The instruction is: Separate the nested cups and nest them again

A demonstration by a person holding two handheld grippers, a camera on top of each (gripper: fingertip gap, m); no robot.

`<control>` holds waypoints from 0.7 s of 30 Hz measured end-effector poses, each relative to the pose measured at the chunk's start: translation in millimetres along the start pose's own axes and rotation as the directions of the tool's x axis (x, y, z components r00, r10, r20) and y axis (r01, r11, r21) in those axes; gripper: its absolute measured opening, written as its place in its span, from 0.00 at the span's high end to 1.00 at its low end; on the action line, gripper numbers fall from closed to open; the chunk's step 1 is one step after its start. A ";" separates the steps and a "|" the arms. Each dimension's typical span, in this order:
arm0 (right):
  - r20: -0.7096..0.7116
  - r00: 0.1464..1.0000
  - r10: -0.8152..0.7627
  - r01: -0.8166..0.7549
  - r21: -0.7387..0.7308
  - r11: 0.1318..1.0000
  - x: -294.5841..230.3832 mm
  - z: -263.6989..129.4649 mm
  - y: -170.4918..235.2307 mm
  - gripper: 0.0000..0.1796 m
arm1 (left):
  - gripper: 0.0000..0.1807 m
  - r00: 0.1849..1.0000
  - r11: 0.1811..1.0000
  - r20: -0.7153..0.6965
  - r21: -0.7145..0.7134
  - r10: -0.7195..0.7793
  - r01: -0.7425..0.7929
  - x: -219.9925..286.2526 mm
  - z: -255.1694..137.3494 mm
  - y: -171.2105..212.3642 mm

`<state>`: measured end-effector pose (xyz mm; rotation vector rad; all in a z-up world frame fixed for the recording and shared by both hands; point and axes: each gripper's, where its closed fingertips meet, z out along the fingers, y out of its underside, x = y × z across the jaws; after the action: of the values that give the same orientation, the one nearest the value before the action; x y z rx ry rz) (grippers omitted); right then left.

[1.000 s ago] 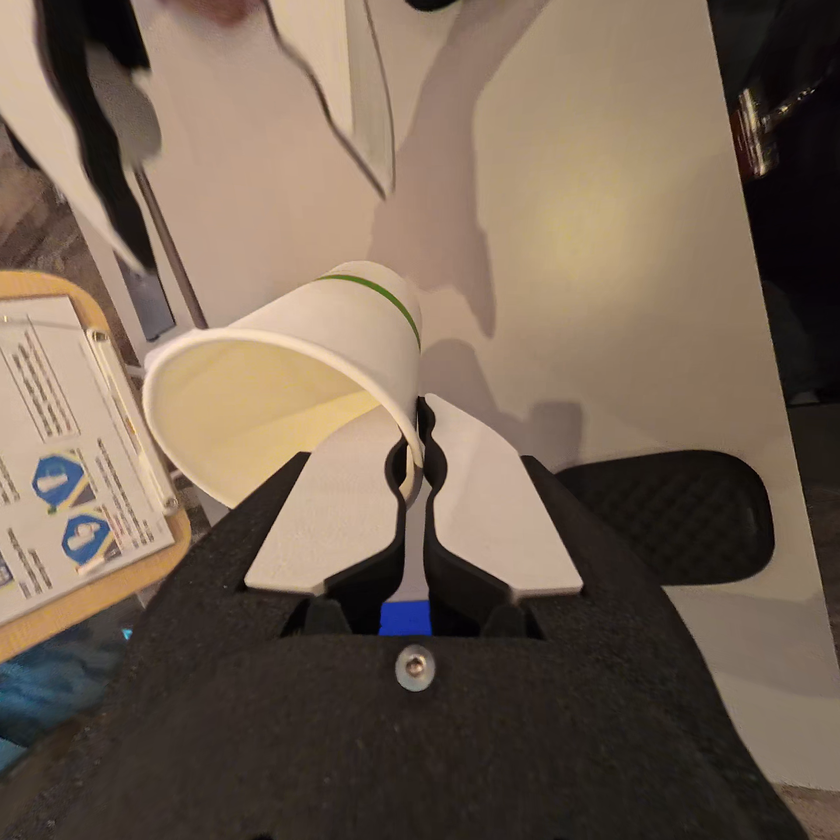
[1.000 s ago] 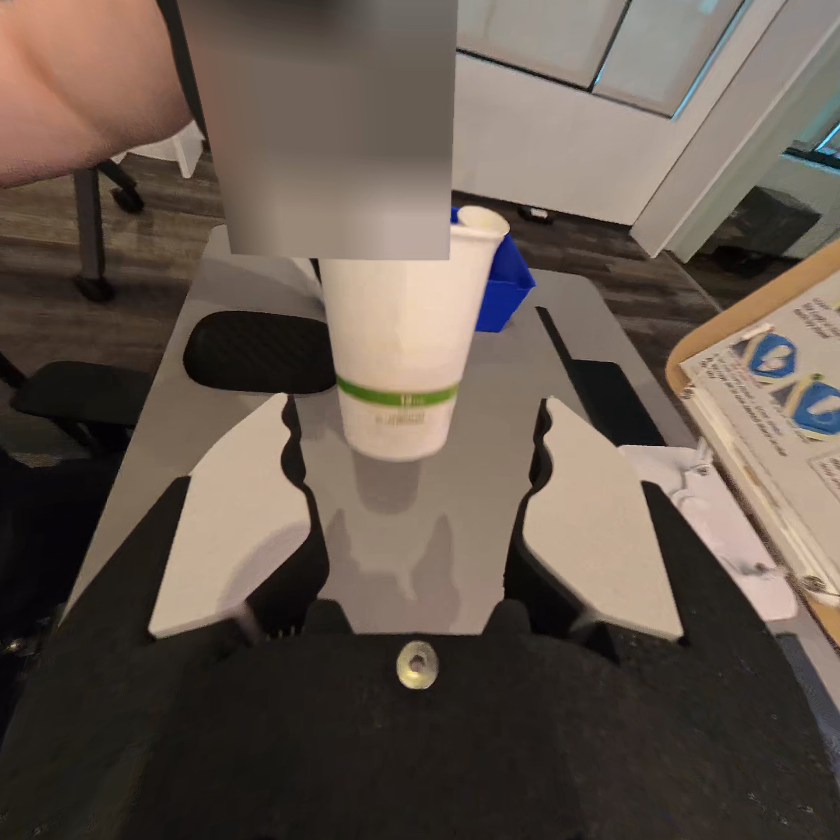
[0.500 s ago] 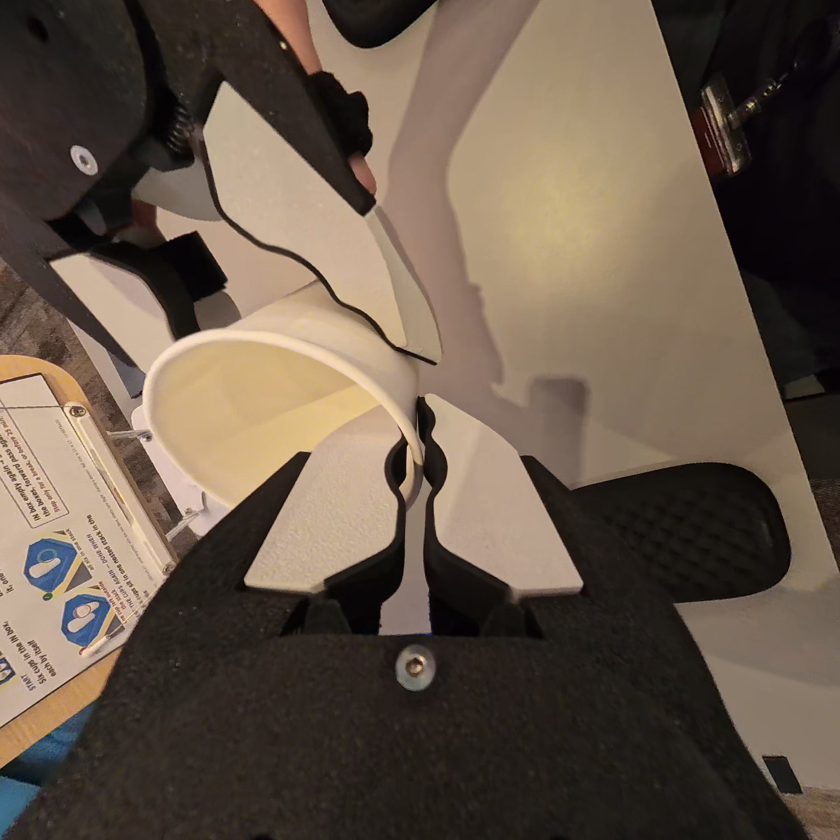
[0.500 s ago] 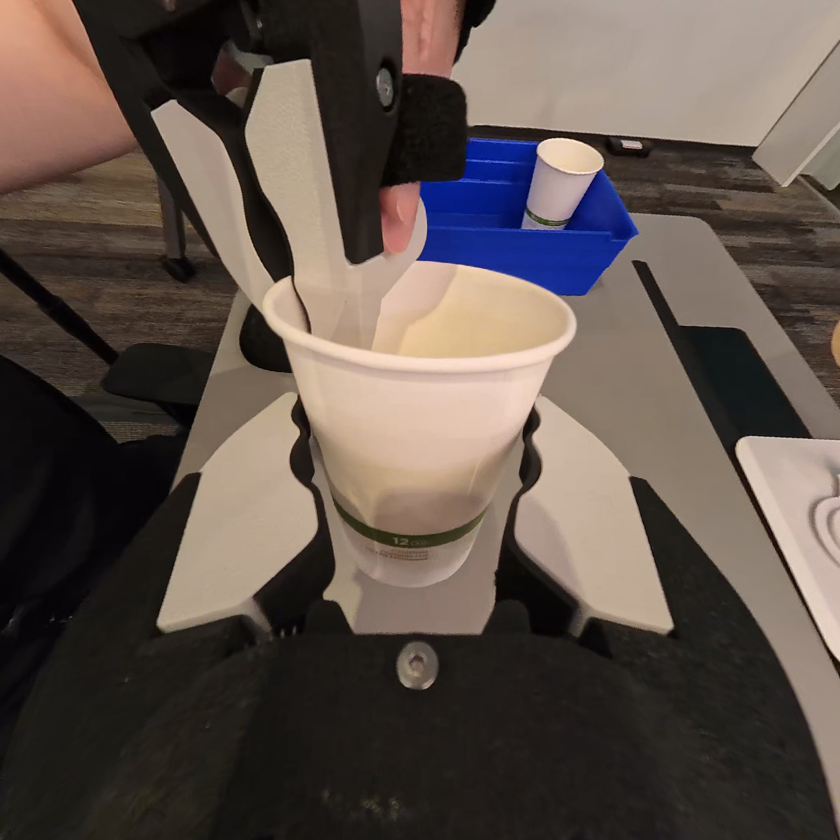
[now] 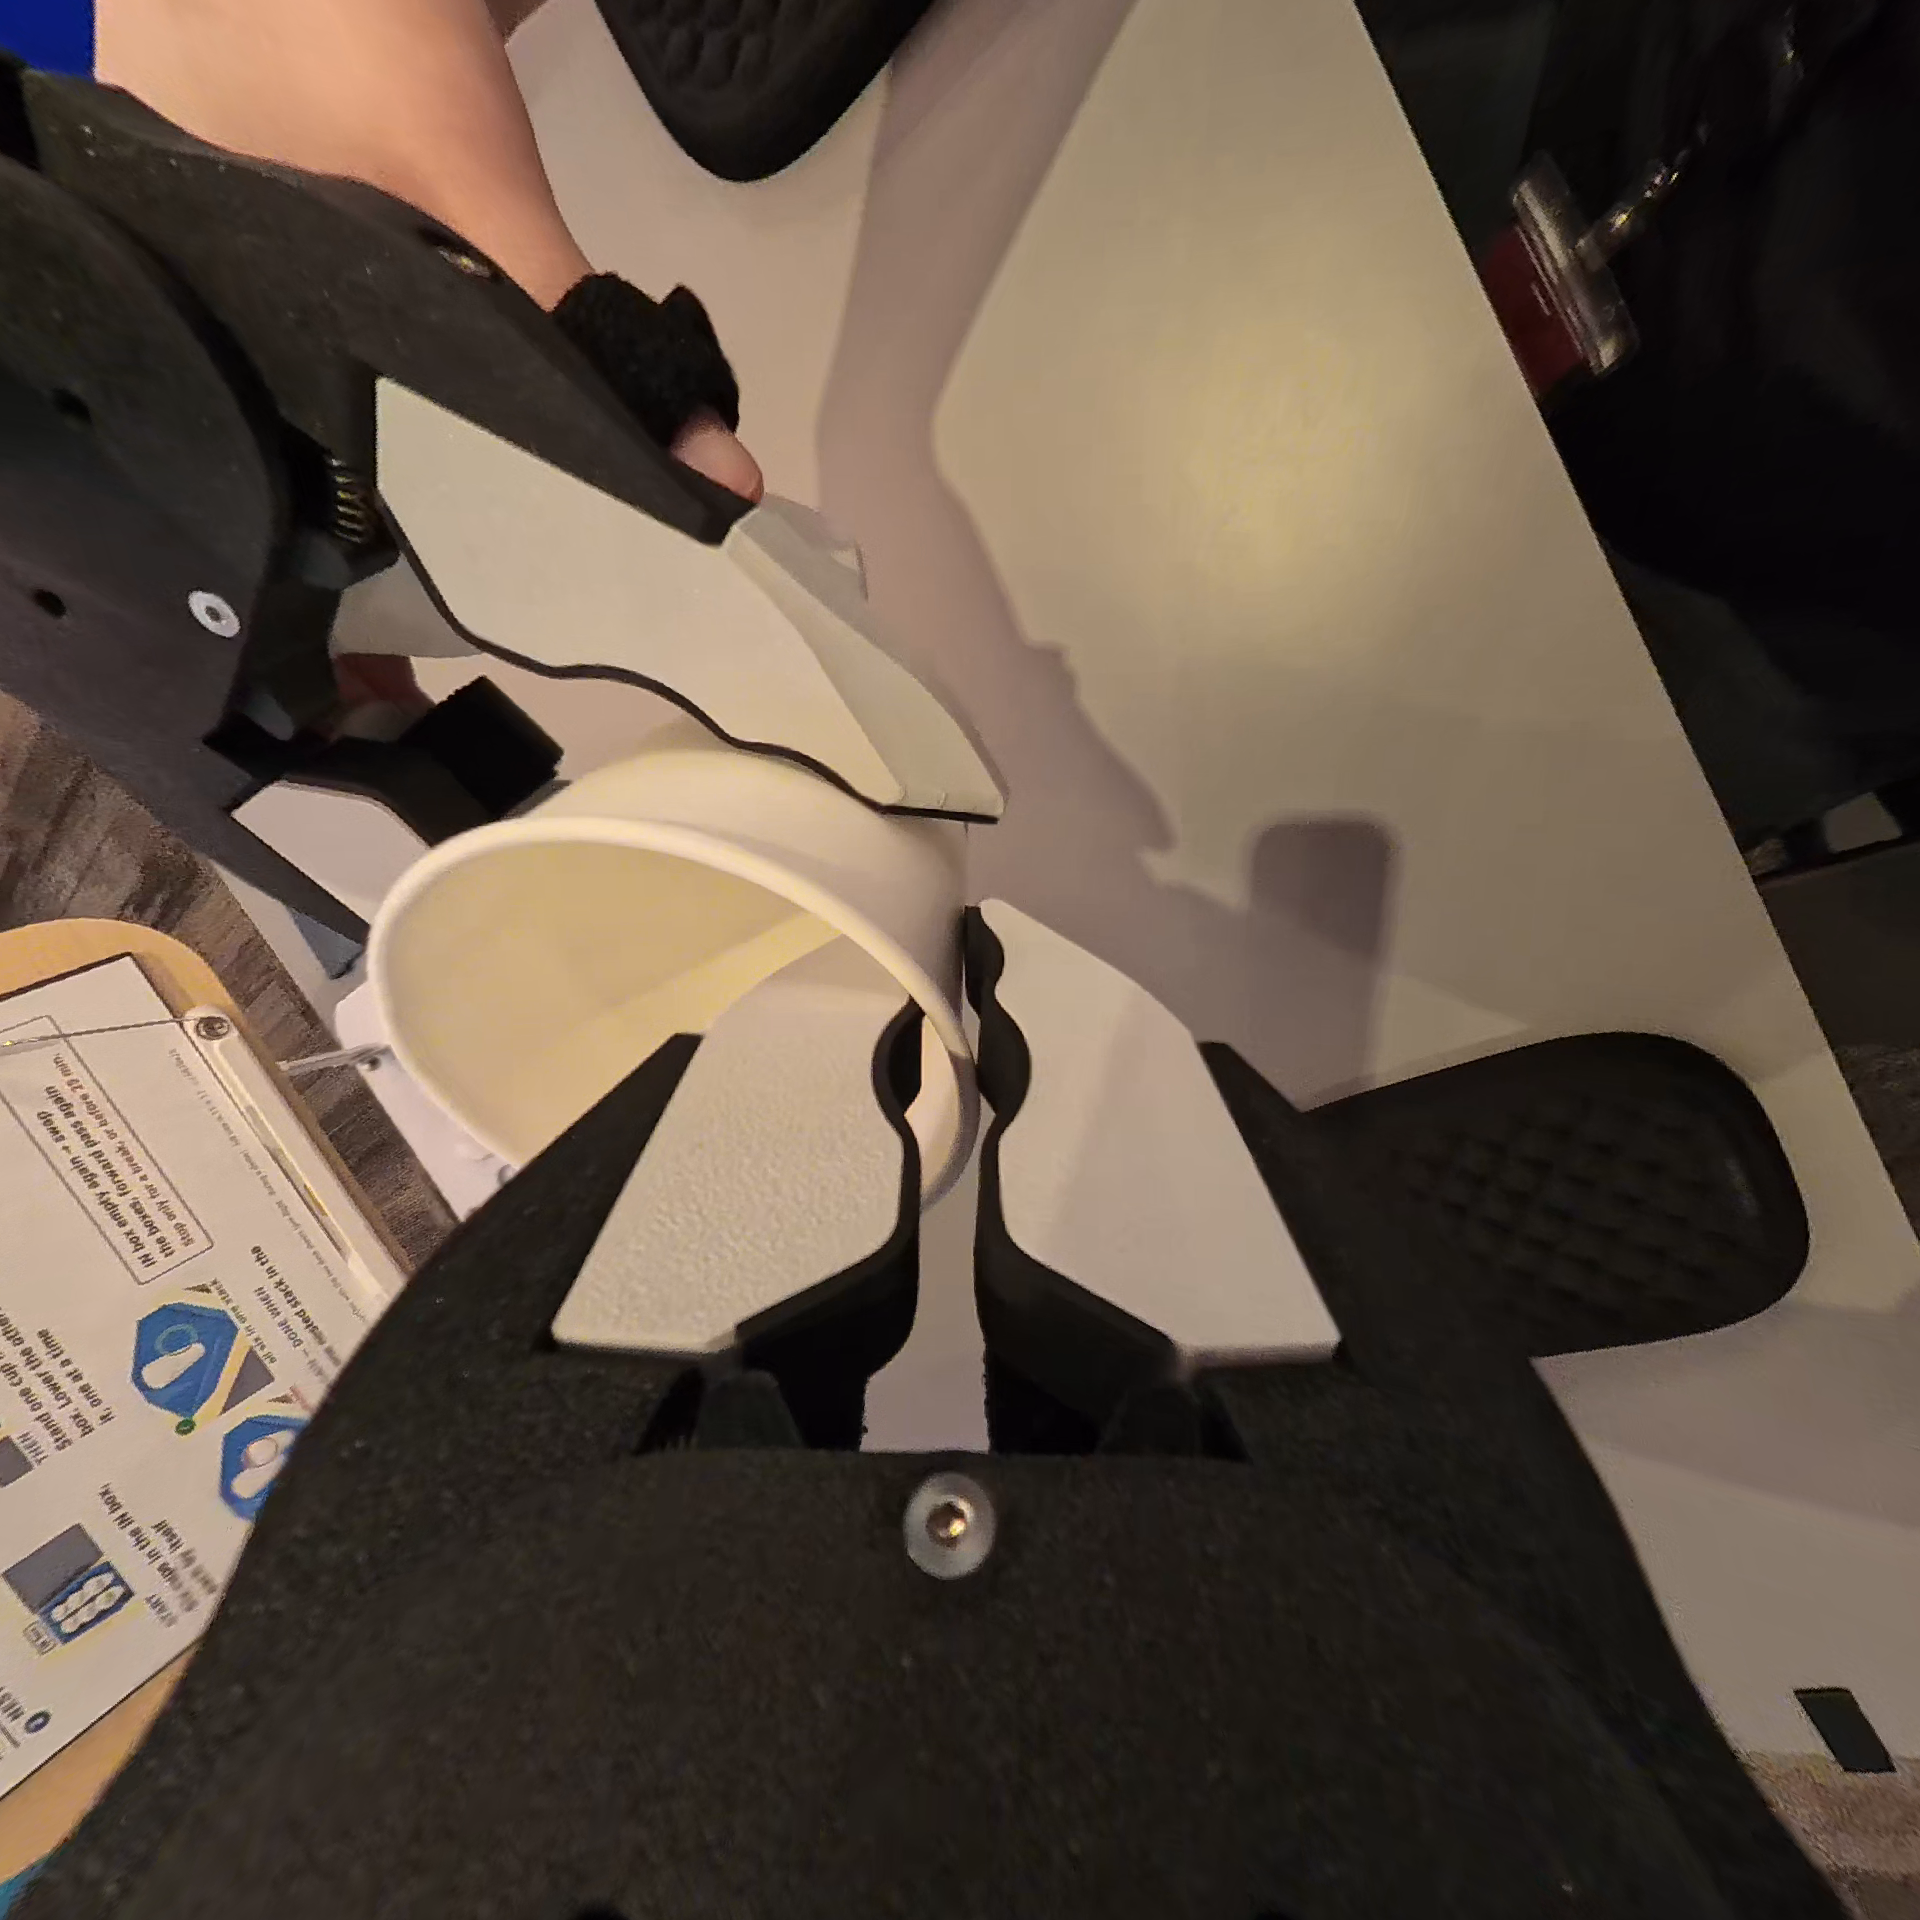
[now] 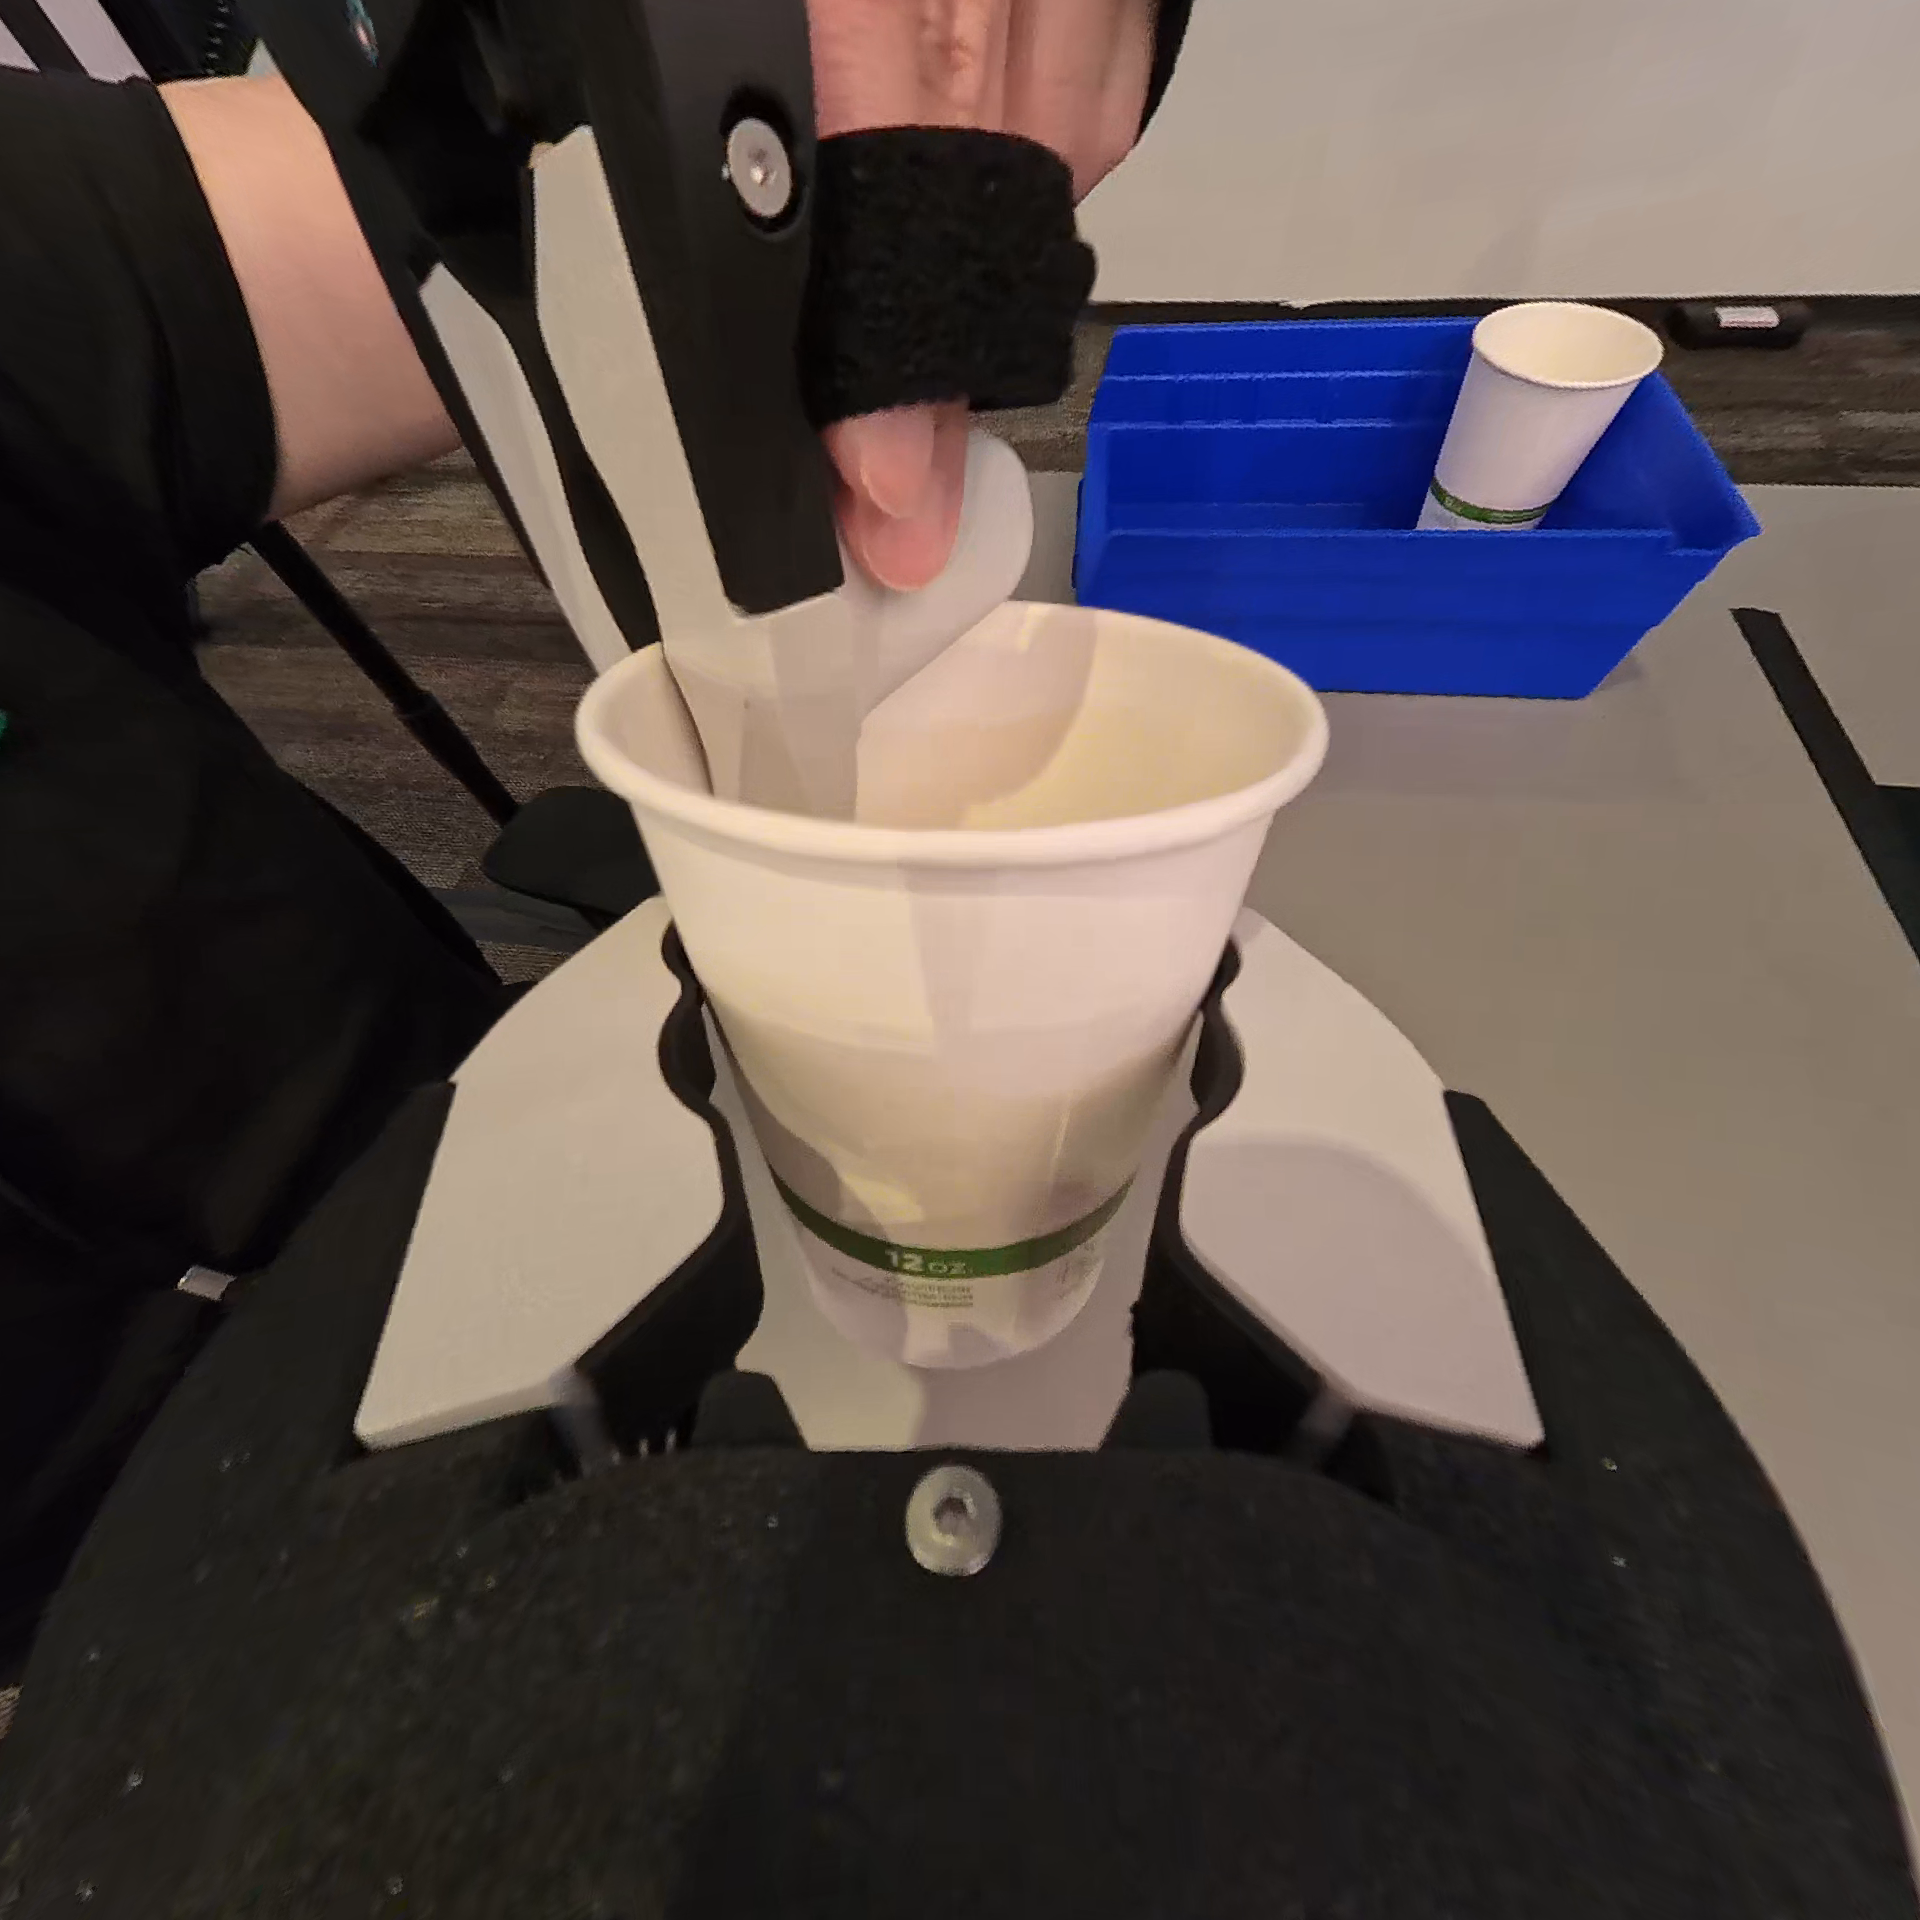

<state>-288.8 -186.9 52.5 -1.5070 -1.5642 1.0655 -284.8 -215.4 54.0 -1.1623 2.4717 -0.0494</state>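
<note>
The right claw (image 6: 951, 1132), spread wide a second ago, has now closed around the body of the white paper cup with the green band (image 6: 951, 987). The left claw (image 5: 961, 1023) still pinches the cup's rim wall, holding it above the grey desk (image 6: 1558, 935). Judgement: both grips are set for pulling apart. Only the right wrist view shows the band and a second cup (image 6: 1527, 416) in the blue plastic bin (image 6: 1351, 582).

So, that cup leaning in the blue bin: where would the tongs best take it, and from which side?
Probably the upper wall just under the rim, coming from above. The cup leans mouth-up into the far right corner of the blue bin. The bin's walls hide its base, so only the top part stands free.
</note>
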 end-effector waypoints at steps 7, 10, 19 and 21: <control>0.030 1.000 -0.001 0.001 0.002 1.000 -4.6 -1.4 1.7 0.51 | 0.96 1.000 1.000 0.004 0.000 0.014 -0.014 0.7 0.6 -4.2; 0.025 1.000 0.017 -0.018 0.016 1.000 -1.9 -3.8 2.0 0.52 | 0.91 0.998 1.000 0.057 0.001 -0.012 0.012 -8.2 -0.3 -4.1; -0.121 0.987 0.110 -0.107 0.031 0.994 31.0 -44.3 31.2 0.51 | 0.81 0.931 0.954 0.249 0.205 -0.267 0.218 -36.9 -34.6 18.3; -0.210 0.971 0.110 -0.102 0.047 0.994 40.5 -79.5 34.6 0.51 | 0.80 0.892 0.918 0.275 0.278 -0.358 0.283 -36.0 -45.1 32.6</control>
<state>-205.2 -140.3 51.5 -1.6373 -1.3236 0.9505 -305.0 -173.6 101.3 -1.3460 1.9135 -0.2188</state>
